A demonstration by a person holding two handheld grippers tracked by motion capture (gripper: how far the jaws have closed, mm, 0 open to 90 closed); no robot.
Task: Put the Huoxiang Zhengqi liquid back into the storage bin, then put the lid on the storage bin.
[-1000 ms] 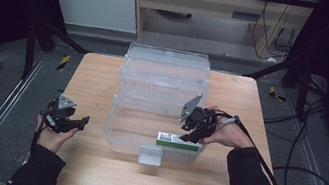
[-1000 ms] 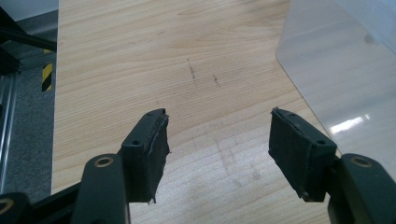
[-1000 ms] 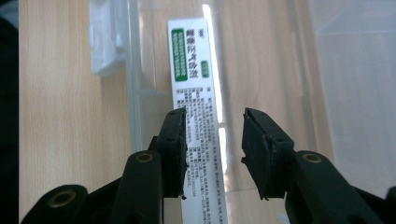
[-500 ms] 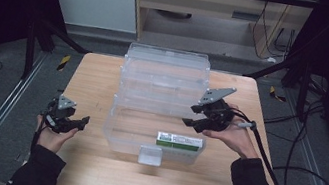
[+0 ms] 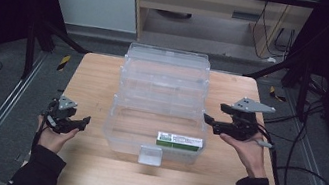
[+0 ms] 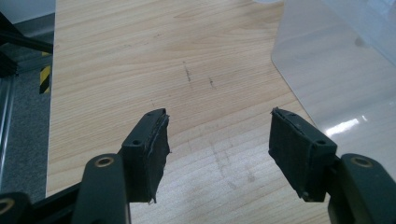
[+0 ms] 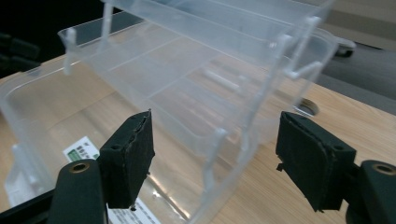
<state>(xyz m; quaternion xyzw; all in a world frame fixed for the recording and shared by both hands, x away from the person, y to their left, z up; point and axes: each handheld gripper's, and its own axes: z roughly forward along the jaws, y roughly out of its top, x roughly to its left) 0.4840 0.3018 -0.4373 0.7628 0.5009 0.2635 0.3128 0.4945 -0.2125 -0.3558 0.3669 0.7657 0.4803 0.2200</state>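
Hands low at the near edge of the wooden table [image 5: 90,161], and both are empty right now. Left gripper [image 5: 77,122] sits off the near-left corner of the clear plastic box [image 5: 161,102], jaws spread wide over bare wood, gripping nothing; in the left gripper view the box's clear wall [image 6: 336,84] stands just ahead to one side. Right gripper [image 5: 208,121], off the box's right side and close to its wall, has just been opening its jaws, and nothing sits between them. Its own view looks through those wide jaws at the stepped clear trays [image 7: 196,93], the outer wall and tray struts standing between the pads [image 7: 133,154] and the contents. Inside, on the lowest level near the front wall, lies the green-and-white carton [image 5: 179,141], flat, just behind the front latch [image 5: 150,155]. Farther back the tiers climb away from the person. Beyond the table: black frame legs, trailing cables [image 5: 291,169] on the grey floor, a pale cabinet [image 5: 202,7].
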